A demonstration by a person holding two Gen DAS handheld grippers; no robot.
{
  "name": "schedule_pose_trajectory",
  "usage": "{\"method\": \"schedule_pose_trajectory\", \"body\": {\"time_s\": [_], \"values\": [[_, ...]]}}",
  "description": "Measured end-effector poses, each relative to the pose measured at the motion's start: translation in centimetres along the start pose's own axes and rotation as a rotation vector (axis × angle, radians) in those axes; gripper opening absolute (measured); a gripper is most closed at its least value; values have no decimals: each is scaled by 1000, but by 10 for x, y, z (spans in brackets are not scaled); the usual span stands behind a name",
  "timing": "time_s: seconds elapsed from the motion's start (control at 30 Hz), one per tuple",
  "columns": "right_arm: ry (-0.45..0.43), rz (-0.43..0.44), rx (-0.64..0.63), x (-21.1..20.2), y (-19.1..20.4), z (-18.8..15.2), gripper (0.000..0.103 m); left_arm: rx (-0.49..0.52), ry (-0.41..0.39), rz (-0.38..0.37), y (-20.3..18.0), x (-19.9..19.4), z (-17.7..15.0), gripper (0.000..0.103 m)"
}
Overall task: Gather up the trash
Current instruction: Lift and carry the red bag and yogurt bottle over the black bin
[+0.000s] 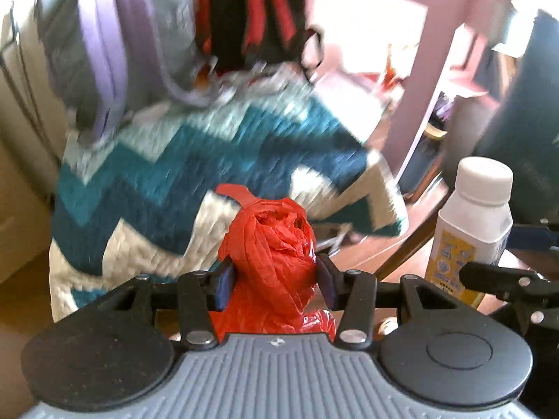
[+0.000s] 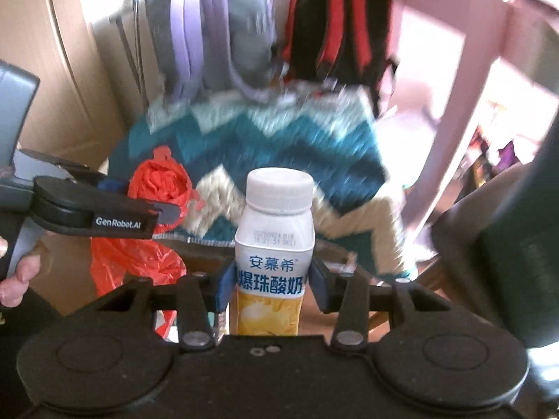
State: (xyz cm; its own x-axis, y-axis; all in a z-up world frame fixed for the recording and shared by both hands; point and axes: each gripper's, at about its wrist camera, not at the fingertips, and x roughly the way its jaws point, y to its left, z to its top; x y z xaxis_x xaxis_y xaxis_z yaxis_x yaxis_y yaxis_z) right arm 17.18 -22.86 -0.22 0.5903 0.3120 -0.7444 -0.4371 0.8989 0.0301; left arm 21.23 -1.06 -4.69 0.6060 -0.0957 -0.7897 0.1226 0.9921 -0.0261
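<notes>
Clamped in the left gripper (image 1: 274,282), one crumpled red plastic bag (image 1: 274,241) hangs beside one white-capped yogurt bottle (image 2: 274,244), pinched upright between the right gripper (image 2: 274,284) pads. Behind them: one zigzag blanket (image 2: 279,146) and two backpacks, lilac-grey (image 2: 206,28) and black-red (image 2: 335,24).

The red bag (image 1: 270,244) is thin, crinkled plastic film with a glossy sheen. The yogurt bottle (image 2: 274,244) is smooth white plastic with a matt ribbed cap and a glossy printed label. Behind the bottle, the zigzag blanket (image 2: 265,139) is coarse knitted cloth, rough and matt. Above the blanket, the lilac backpack (image 2: 206,28) and the black-and-red backpack (image 2: 335,24) look like woven fabric. The left gripper (image 1: 276,286) has matt black plastic fingers (image 1: 223,286) with bright metal rivets and a ribbed grey body.
</notes>
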Motion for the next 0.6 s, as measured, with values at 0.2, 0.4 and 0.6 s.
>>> {"method": "schedule_pose_trajectory", "body": {"time_s": [0.2,0.4,0.6], "values": [[-131,-50,17,-75,-30,18,43,61,-128,-43,-48,-62,38,48],[-281,-134,38,-140,-64,41,43,140,-259,-97,-100,-113,82,48],[-414,-238,100,-192,-105,65,43,222,-370,-151,-157,-154,129,48]]}}
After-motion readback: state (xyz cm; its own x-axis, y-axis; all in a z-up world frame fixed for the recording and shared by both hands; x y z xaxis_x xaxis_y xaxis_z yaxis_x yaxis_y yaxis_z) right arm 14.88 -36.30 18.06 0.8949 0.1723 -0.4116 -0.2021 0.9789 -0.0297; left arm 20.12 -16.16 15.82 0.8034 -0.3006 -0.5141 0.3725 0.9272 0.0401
